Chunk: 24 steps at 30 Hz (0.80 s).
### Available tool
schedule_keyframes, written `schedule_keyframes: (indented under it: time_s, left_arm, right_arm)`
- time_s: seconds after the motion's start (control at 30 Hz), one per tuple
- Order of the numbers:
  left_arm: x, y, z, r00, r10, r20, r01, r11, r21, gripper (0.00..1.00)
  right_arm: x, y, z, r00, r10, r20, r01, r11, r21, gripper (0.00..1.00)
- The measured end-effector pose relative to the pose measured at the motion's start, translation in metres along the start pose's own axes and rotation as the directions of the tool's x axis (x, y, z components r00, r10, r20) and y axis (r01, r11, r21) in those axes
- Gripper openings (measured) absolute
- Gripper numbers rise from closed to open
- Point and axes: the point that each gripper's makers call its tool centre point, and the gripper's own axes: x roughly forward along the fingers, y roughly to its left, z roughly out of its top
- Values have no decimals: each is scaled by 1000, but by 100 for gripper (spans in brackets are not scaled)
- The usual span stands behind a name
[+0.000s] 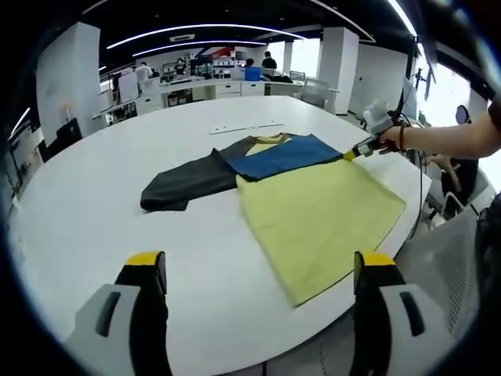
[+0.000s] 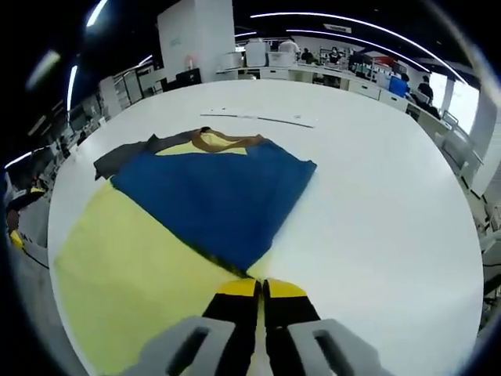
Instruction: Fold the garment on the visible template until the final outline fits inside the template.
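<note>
A shirt lies flat on the round white table (image 1: 117, 196). Its yellow body (image 1: 317, 211) reaches to the near right edge. A blue sleeve (image 1: 282, 157) is folded across the chest, and a dark grey sleeve (image 1: 184, 184) stretches out to the left. My left gripper (image 1: 260, 266) hovers open above the near table edge, short of the shirt's hem, with nothing between its jaws. My right gripper (image 1: 356, 150), held by a hand, is shut on the shirt's edge at the tip of the blue sleeve (image 2: 211, 196); in the right gripper view its jaws (image 2: 262, 288) stand together over the yellow body (image 2: 133, 266).
A thin white strip (image 1: 244, 127) lies on the table beyond the collar, also seen as the strip (image 2: 258, 117). The person's forearm (image 1: 454, 139) reaches in from the right. Grey chairs (image 1: 442, 258) stand by the table's edge. Desks and people are far behind.
</note>
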Motion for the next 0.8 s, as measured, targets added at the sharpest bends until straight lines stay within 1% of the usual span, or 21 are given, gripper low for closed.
schedule_keyframes:
  time_s: [0.23, 0.8]
  left_arm:
    - [-1, 4, -1, 1000, 11, 0, -11, 1000, -12, 97]
    - [-1, 14, 0, 1000, 27, 12, -26, 999, -37, 94]
  right_arm:
    - [0, -3, -1, 1000, 1, -7, -1, 1000, -4, 0]
    - [-7, -22, -7, 999, -18, -29, 18, 1000, -11, 0]
